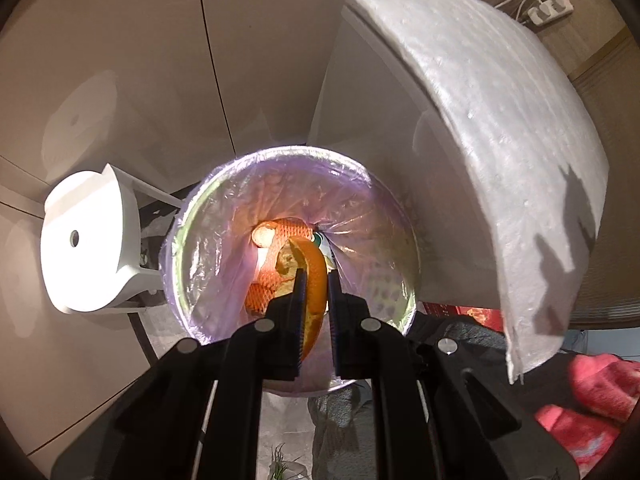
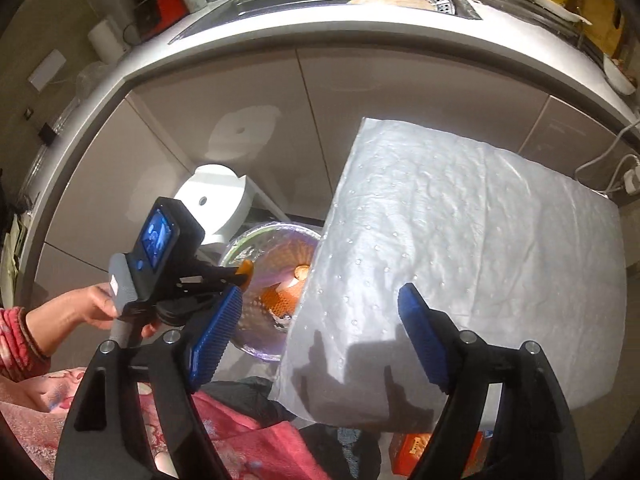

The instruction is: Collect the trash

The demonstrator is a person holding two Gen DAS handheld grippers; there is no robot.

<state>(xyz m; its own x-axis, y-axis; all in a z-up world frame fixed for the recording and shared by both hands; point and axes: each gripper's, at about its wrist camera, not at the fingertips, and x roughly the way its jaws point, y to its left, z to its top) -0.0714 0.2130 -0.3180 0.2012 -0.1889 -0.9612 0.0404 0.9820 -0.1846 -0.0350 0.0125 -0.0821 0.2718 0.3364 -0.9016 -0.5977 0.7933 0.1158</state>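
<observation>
A round trash bin [image 1: 192, 256] lined with a clear purple bag sits on the floor, with orange netting [image 1: 260, 294] and scraps inside. My left gripper [image 1: 316, 280] is shut on an orange peel [image 1: 314, 280] and holds it over the bin's mouth. A white absorbent pad sheet [image 1: 480, 128] hangs over the bin's right side. In the right wrist view the sheet [image 2: 480, 260] lies between the wide-open blue fingers [image 2: 424, 340] of my right gripper [image 2: 320, 308]; whether it rests on them is unclear. The left gripper [image 2: 240, 276] and bin [image 2: 276, 236] show there too.
A white stool [image 1: 84, 240] stands left of the bin, against beige cabinet doors [image 1: 160, 80]. A counter with a sink [image 2: 400, 0] runs above. A power strip [image 1: 550, 8] lies on the floor at the right. A red box [image 2: 416, 452] and pink clothing [image 1: 600, 400] are near me.
</observation>
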